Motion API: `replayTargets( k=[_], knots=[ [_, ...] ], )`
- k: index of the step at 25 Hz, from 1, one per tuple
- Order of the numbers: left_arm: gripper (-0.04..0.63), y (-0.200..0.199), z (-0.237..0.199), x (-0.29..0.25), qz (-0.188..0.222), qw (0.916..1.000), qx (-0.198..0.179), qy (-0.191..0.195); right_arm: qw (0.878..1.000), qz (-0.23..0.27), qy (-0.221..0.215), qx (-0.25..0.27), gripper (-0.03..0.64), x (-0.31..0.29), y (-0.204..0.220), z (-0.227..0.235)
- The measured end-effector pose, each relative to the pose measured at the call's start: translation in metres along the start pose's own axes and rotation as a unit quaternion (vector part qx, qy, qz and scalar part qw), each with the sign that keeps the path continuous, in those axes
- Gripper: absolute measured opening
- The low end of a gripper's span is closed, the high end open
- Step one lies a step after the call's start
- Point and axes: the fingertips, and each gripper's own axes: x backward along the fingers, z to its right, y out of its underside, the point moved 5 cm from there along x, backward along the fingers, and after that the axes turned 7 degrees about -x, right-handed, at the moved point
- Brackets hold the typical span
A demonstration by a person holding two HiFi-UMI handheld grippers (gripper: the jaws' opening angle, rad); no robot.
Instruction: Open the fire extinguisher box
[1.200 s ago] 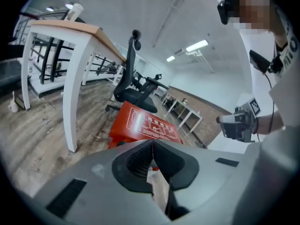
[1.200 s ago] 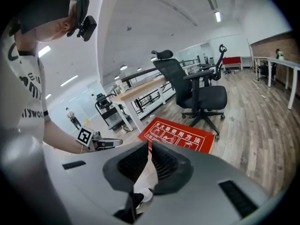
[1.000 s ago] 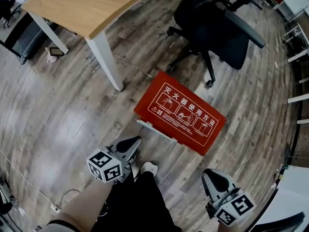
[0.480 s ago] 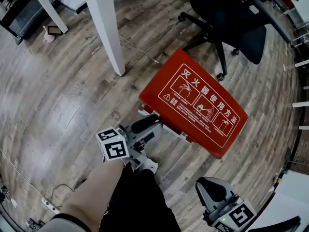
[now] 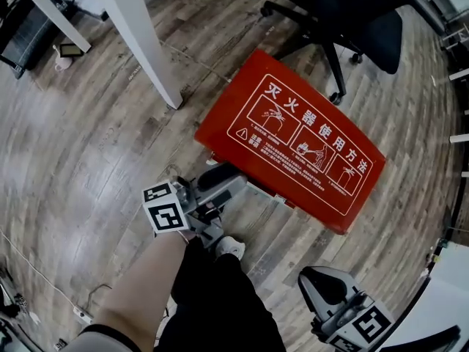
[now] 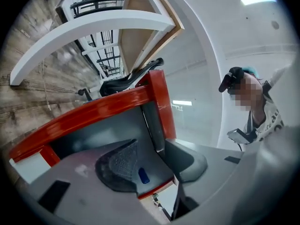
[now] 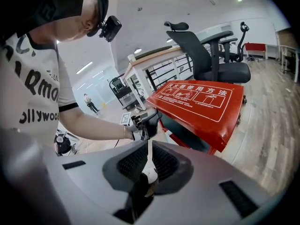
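The red fire extinguisher box (image 5: 293, 138) lies on the wooden floor (image 5: 88, 145) with its printed lid facing up. Whether that lid is already lifted a little I cannot tell; a dark band shows under its front lip.

The likeliest trouble is a poor bite. If the jaws close on the bare corner rather than the lip, smooth painted metal may let them slide off. Pulling up at one corner could also drag or tip the whole box, since nothing pins its base. A lid raised only partway could drop back.

The box's near left corner sits between the jaws of the left gripper (image 5: 218, 188). These have just been opening and stand wide, one to each side of the red edge, with neither pad pressing on it. The right gripper (image 5: 316, 283) hangs well apart from the box, its jaws drawn together to a slit on nothing. A white table leg (image 5: 139, 35) and a black office chair (image 5: 344, 13) stand beyond the box.
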Motion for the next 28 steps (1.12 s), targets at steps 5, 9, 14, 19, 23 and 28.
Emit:
replayTargets(
  k=[5, 9, 14, 19, 23, 28],
  knots=[
    [0.161, -0.01, 0.014, -0.003, 0.004, 0.9979, 0.024, 0.059, 1.0, 0.012, -0.002, -0.024, 0.014, 0.009, -0.006, 0.004],
    [0.163, -0.023, 0.031, -0.017, 0.008, 0.9962, 0.028, 0.081, 0.999, 0.011, 0.0, -0.034, 0.014, 0.018, -0.01, 0.004],
    [0.163, -0.032, 0.05, -0.018, -0.002, 0.9963, 0.038, 0.077, 0.998, 0.038, 0.002, -0.041, 0.014, 0.028, -0.032, -0.004],
    [0.163, -0.045, 0.071, -0.024, -0.021, 0.9958, 0.042, 0.079, 0.997, 0.064, 0.009, -0.046, 0.014, 0.039, -0.049, -0.016],
    [0.125, -0.057, 0.083, -0.031, -0.028, 0.9945, 0.058, 0.082, 0.994, 0.09, 0.013, -0.053, 0.014, 0.049, -0.06, -0.026],
    [0.06, -0.078, 0.098, -0.054, -0.027, 0.9926, 0.069, 0.096, 0.991, 0.12, 0.025, -0.056, 0.014, 0.064, -0.078, -0.036]
  ],
)
